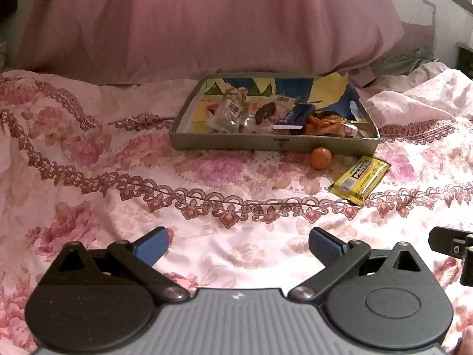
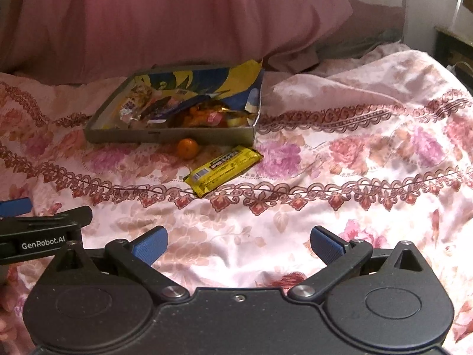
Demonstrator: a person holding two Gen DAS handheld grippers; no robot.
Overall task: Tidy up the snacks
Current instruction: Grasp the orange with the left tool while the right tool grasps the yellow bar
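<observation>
Nearest to the cameras, both tools hang over the floral bedspread (image 1: pixel 88 153) with nothing in them: the left tool (image 1: pixel 238 247) has its blue pads spread wide and released, and the right tool (image 2: pixel 238 245) stands the same way, jaws apart and empty, just beside the left one. Neither touches a snack. A little farther out on the bed, two items lie loose outside the container: a yellow snack bar (image 2: pixel 223 170) flat on the cover, and beyond it a small orange fruit (image 2: pixel 187 148) resting right against the front wall of the grey tray (image 1: pixel 224 143). Bar and fruit are near each other but apart. Farther still, the tray itself holds a jumble of snacks, among them clear wrappers, a dark blue packet (image 1: pixel 292 117) and orange wrapped pieces, all heaped toward its right half, with a blue and yellow bag propped at its back right corner. Behind it rises a large pink pillow (image 1: pixel 192 23). By the look of it, most of the gathering is done; what seems left is to bring the yellow bar and the fruit into the tray, and perhaps to tidy the heap inside. The right tool looks the better placed for the bar.
</observation>
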